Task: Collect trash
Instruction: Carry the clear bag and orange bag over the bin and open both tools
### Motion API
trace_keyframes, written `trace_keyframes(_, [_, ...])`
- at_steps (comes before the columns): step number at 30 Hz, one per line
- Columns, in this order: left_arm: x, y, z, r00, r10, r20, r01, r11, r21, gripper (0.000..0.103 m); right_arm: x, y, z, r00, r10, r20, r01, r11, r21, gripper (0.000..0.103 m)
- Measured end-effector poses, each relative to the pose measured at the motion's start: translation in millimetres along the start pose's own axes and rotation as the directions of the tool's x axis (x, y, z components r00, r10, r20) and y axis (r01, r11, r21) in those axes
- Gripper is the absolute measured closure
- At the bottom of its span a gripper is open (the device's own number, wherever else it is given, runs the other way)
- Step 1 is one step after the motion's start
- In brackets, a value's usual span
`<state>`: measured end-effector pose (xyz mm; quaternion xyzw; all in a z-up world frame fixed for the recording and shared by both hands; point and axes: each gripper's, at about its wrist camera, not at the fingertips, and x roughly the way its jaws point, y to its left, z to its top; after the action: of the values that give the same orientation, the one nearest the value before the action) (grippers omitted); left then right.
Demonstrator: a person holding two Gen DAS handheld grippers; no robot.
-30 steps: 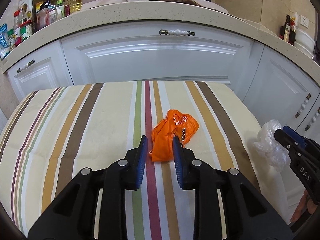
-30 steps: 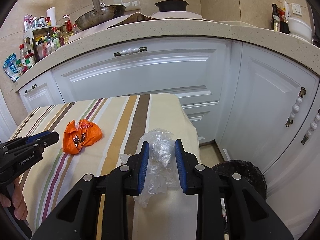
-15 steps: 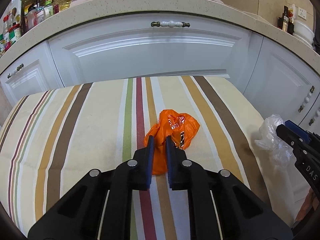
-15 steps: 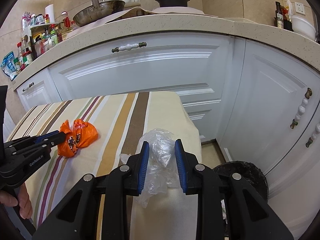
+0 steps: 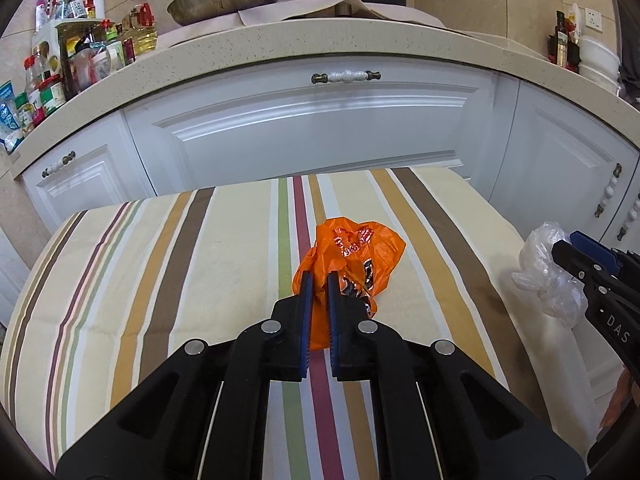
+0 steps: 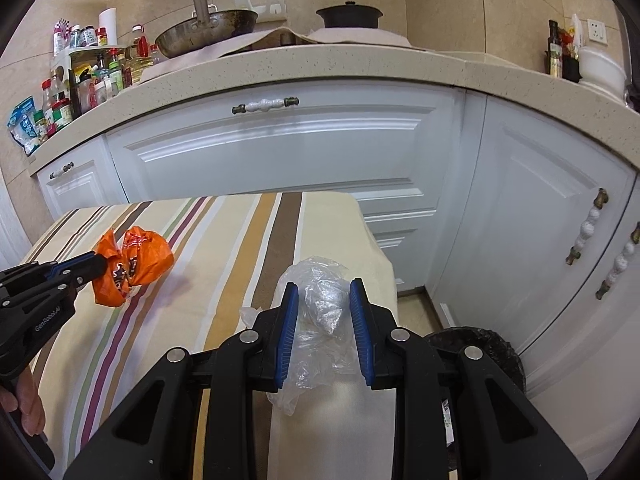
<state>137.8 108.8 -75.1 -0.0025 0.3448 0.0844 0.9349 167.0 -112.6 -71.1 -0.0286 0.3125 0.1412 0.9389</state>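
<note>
A crumpled orange plastic bag [image 5: 360,248] lies on the striped tablecloth [image 5: 160,280]. My left gripper [image 5: 318,280] is shut on its near end, the blue pads pinching the orange film. The right wrist view shows the same bag [image 6: 144,256] held at the left gripper's [image 6: 100,266] tips, over the left of the table. A crumpled clear plastic bag [image 6: 324,308] sits between the blue pads of my right gripper [image 6: 324,288], which is shut on it at the table's right end. In the left wrist view this clear bag [image 5: 540,268] bulges from the right gripper [image 5: 560,248].
White cabinet doors [image 5: 320,132] stand close behind the table under a speckled countertop [image 5: 320,40] with a wok, a pot and bottles. A black round bin [image 6: 492,348] stands on the floor right of the table. A person's fingers [image 6: 28,404] show at the lower left.
My left gripper's jaws have closed from around the orange bag onto its near end, and the left view has drawn back a little. The right gripper and the clear bag have kept still.
</note>
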Motion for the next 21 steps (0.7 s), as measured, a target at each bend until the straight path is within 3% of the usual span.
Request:
trace_keyframes(10, [-41,-30,-1,0.998,-0.037,0.046,0.036,0.999,0.034,0.096,-44,-15,-8,0.997,-0.062,0.041,0.061,0.998,0.016,0.075])
trace_keyframes(21, [-81,-113,-9,0.983,-0.164,0.083,0.151,0.978,0.145,0.096,-101,-61,-30,0.978,-0.194,0.071,0.189,0.98,0.069,0.075])
